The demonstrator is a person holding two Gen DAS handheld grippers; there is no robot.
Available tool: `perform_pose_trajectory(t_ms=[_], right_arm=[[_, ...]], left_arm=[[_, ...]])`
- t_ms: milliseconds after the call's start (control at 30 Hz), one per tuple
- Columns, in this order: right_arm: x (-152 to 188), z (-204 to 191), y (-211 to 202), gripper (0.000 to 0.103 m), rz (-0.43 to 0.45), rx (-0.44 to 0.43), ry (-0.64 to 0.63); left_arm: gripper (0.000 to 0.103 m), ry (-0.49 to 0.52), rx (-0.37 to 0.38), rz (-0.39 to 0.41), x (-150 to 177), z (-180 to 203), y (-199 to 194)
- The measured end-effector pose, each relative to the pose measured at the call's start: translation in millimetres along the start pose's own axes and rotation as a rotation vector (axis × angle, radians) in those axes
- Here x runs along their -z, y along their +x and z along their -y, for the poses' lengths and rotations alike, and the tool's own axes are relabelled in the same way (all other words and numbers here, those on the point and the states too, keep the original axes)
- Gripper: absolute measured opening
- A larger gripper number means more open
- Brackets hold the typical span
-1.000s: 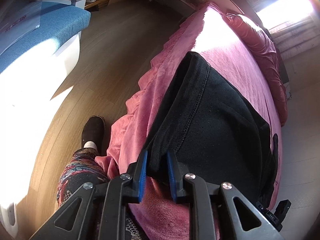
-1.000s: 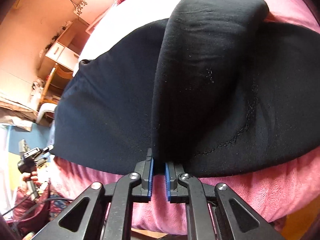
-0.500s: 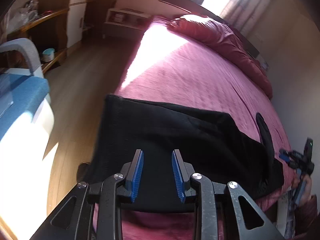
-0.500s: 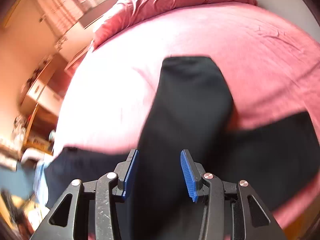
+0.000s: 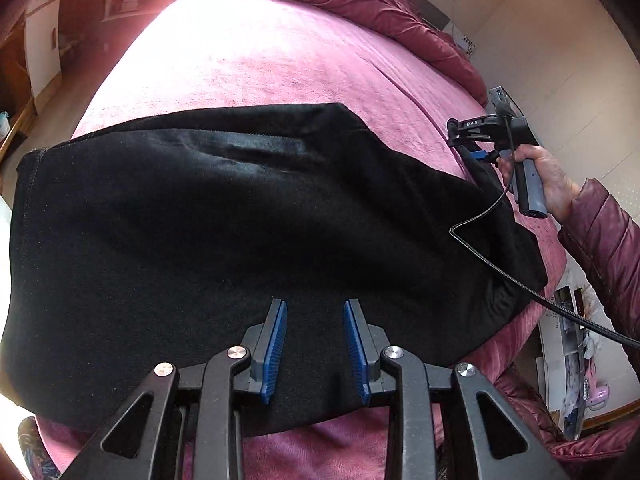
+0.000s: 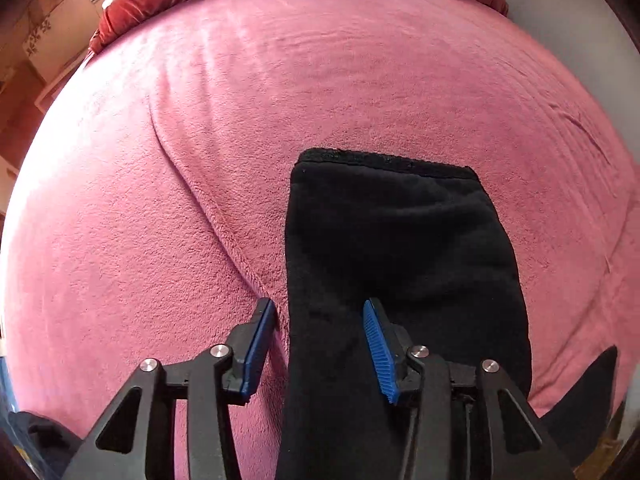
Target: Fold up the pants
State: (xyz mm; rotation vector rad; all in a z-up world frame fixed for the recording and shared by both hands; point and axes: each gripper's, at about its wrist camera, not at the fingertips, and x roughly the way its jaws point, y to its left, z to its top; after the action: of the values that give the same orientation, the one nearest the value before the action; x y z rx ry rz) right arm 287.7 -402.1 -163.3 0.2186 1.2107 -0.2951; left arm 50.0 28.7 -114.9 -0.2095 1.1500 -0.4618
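Black pants [image 5: 240, 240] lie folded flat across the near part of a pink bed [image 5: 280, 60]. My left gripper [image 5: 314, 346] is open and empty just above the near edge of the pants. In the right wrist view a black pant leg [image 6: 400, 260] lies on the pink cover, its hem toward the pillows. My right gripper [image 6: 320, 344] is open over the leg's left edge, holding nothing. The right gripper also shows in the left wrist view [image 5: 480, 148], held in a hand at the far right end of the pants.
A red duvet [image 5: 360, 4] is bunched at the head of the bed. White and wooden cabinets [image 5: 44, 40] stand at the left. A black cable [image 5: 540, 292] trails from the right gripper over the bed's corner. A crease [image 6: 200, 208] runs through the cover.
Both grippers were shut on the pants a second ago. They have opened, let go and pulled back above the cloth. The pants now lie flat on the bed.
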Motion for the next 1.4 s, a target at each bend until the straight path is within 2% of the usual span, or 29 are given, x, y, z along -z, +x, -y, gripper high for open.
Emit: perform_pose_trajectory(t_ms=[33, 67, 200, 267, 400, 567, 667, 767, 867, 1000, 1167, 1267, 1400], right_arm=[[1.2, -1.2, -3.4, 0.025, 0.015, -0.010, -0.026], [3.2, -0.4, -6.9, 0.006, 0.021, -0.007, -0.039], [17.4, 23.9, -42.5, 0.006, 0.094, -0.074, -0.008], [30.2, 45.9, -72.5, 0.006, 0.156, -0.143, 0.030], [70.2, 116.1, -141.0, 0.006, 0.301, -0.300, 0.159], [126.6, 206.2, -187.1, 0.006, 0.417, -0.408, 0.354], [165.0, 246.2, -172.4, 0.006, 0.414, -0.421, 0.440], [203.7, 279.6, -134.8, 0.006, 0.372, -0.410, 0.555], [239.0, 302.0, -90.6, 0.006, 0.318, -0.401, 0.661], [268.5, 324.7, -72.9, 0.006, 0.282, -0.416, 0.727], [276.6, 334.4, -72.3, 0.012, 0.279, -0.454, 0.766], [275.2, 344.9, -77.3, 0.031, 0.290, -0.441, 0.802], [263.2, 352.9, -78.6, 0.030, 0.290, -0.441, 0.813]], left_arm=[[0.030, -0.003, -0.001, -0.005, 0.8, -1.0, 0.6], [0.030, -0.007, 0.000, -0.007, 1.8, -1.8, 0.8], [0.030, -0.007, -0.005, -0.013, 3.1, 0.2, 4.7], [0.030, 0.006, -0.001, -0.010, 2.6, 4.9, 6.5], [0.030, 0.028, 0.002, -0.009, 0.6, 11.8, 10.5], [0.030, 0.051, 0.004, -0.020, 0.3, 19.5, 19.2], [0.030, 0.063, 0.005, -0.032, -0.9, 27.8, 26.3], [0.030, 0.074, 0.009, -0.044, -1.2, 37.3, 31.7], [0.030, 0.093, 0.000, -0.059, -2.3, 47.1, 37.3], [0.030, 0.107, -0.013, -0.073, -1.9, 56.0, 42.4], [0.030, 0.118, -0.025, -0.087, -2.5, 64.2, 50.8], [0.030, 0.120, -0.027, -0.089, -2.5, 64.3, 50.8], [0.030, 0.124, -0.028, -0.090, 0.2, 64.0, 51.2]])
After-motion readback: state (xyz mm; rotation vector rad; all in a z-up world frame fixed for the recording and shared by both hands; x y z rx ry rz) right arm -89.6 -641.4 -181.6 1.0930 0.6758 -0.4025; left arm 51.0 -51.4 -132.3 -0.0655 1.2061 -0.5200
